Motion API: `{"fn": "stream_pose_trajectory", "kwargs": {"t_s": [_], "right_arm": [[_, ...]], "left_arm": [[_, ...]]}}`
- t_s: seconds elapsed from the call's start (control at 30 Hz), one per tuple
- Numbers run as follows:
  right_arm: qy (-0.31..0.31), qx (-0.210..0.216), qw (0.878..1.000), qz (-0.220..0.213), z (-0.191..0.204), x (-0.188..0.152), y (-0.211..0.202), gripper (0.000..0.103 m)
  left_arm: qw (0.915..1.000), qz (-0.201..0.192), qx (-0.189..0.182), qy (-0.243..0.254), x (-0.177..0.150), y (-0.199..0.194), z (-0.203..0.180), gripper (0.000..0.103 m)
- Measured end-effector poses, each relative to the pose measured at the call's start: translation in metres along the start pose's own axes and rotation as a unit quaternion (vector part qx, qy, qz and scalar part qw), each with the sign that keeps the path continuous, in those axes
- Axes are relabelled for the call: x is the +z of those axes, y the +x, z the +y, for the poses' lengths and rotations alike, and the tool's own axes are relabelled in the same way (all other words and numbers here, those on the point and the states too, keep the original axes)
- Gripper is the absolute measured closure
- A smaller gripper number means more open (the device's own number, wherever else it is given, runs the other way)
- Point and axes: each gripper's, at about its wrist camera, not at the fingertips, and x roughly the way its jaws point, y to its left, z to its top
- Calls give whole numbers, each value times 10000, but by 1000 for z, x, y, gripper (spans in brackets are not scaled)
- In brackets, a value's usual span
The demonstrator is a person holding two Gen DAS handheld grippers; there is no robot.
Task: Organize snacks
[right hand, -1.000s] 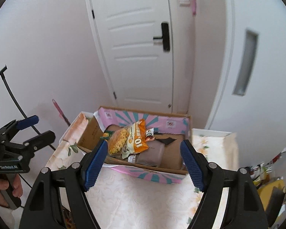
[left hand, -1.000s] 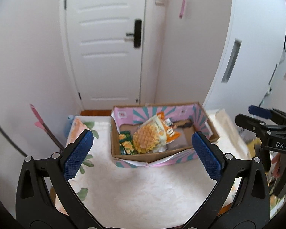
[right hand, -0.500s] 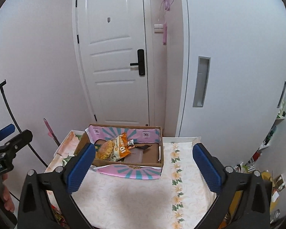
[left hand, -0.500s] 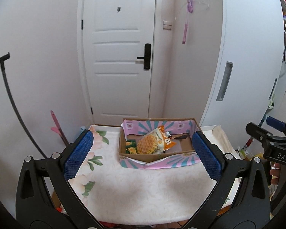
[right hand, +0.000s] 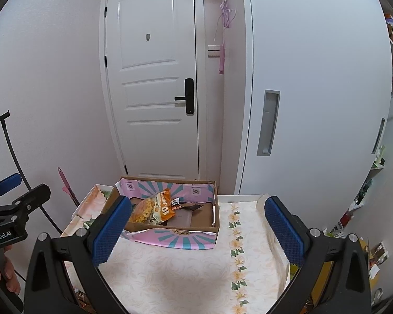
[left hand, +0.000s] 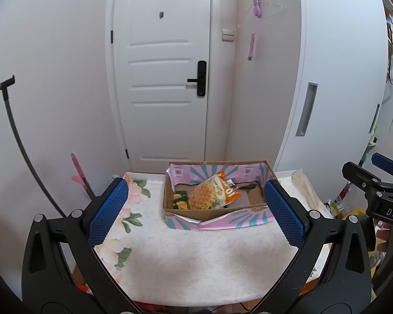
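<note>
- Cardboard box (left hand: 217,209) with a pink-and-teal sunburst lining sits at the far end of the floral-clothed table (left hand: 196,256), toward 12 o'clock from both grippers.
- Snack bags lie inside it: a pineapple-print bag (left hand: 209,195) on top, a small green packet (left hand: 180,201) at its 9 o'clock, a grey pouch (right hand: 180,218) beside them.
- Left gripper (left hand: 196,213) hovers over the near table edge, blue pads spread wide, holding nothing.
- Right gripper (right hand: 196,231) likewise: fingers wide apart, empty.
- White door (right hand: 154,91) stands behind the box.
</note>
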Motion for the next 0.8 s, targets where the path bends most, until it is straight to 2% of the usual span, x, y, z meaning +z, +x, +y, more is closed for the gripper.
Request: {"fn": "stream_pose_trajectory", "kwargs": {"t_s": [0.8], "right_arm": [[38,-73,9999,93,0,-1,4,2]], "left_arm": [[10000,9,-13,15,0,0,1,0]]}}
